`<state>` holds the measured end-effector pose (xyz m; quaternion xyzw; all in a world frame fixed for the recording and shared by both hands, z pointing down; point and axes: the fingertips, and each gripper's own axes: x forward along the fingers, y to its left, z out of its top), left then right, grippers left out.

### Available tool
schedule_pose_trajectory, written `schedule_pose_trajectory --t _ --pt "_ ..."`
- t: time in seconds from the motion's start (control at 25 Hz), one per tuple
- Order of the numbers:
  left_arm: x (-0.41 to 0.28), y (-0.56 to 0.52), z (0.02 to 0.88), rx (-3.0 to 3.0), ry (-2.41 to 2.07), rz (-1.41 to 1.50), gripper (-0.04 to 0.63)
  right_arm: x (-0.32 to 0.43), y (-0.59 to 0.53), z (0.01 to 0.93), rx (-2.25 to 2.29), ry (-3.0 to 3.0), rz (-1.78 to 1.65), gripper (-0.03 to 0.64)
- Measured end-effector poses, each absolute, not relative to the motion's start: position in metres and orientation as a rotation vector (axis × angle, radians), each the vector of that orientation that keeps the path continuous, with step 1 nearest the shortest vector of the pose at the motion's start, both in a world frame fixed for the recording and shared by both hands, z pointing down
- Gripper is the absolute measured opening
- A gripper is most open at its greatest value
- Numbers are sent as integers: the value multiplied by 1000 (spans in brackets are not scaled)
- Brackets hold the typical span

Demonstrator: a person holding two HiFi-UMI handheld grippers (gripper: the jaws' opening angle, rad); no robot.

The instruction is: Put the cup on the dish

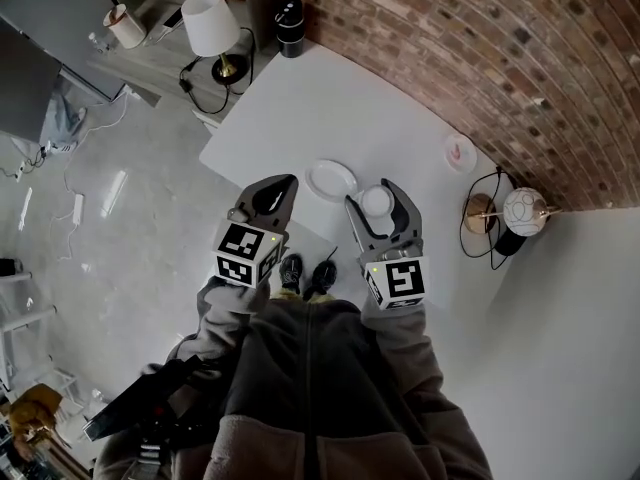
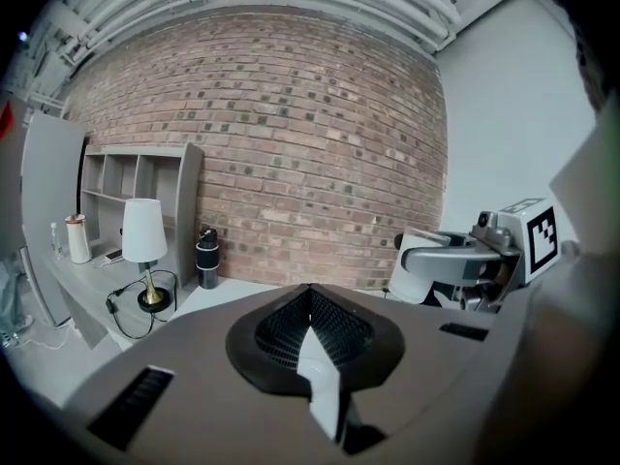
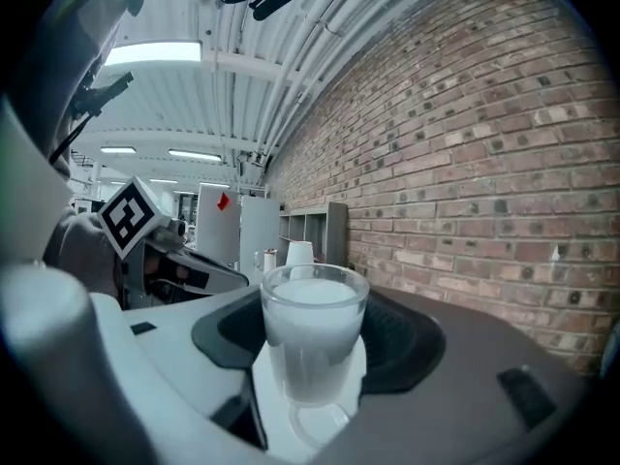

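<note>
A white round dish [image 1: 331, 180] lies on the white table [image 1: 300, 108], just ahead of both grippers. My right gripper [image 1: 375, 192] is shut on a frosted glass cup [image 1: 377, 202], which it holds just right of the dish. In the right gripper view the cup [image 3: 312, 332] stands upright between the jaws and fills the middle. My left gripper [image 1: 283, 182] is at the dish's left edge, shut with nothing in it. In the left gripper view its dark pads [image 2: 312, 332] meet, and the right gripper [image 2: 465, 260] with the cup shows at the right.
A brick wall [image 1: 480, 58] runs along the table's far side. A lamp with a white shade [image 1: 210, 23] and a black canister [image 1: 289, 13] stand at the far left corner. A small pink-centred saucer [image 1: 460, 152] and a globe lamp [image 1: 523, 211] are at the right.
</note>
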<state>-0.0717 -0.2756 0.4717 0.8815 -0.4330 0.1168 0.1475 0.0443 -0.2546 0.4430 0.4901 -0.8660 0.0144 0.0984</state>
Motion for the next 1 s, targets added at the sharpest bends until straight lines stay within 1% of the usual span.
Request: schedule_pose_trajectory --t 0.44,0.72,1.0 --pt "-64 -277 544 2473 -1247 457 5 41 -276 552 1395 -2500 159 262" --pt "-78 -281 599 2393 -1247 538 5 35 -297 613 1432 -2483 222 264" --pt "-98 -273 634 2349 -1237 599 5 32 -321 680 1482 -2417 264 262"
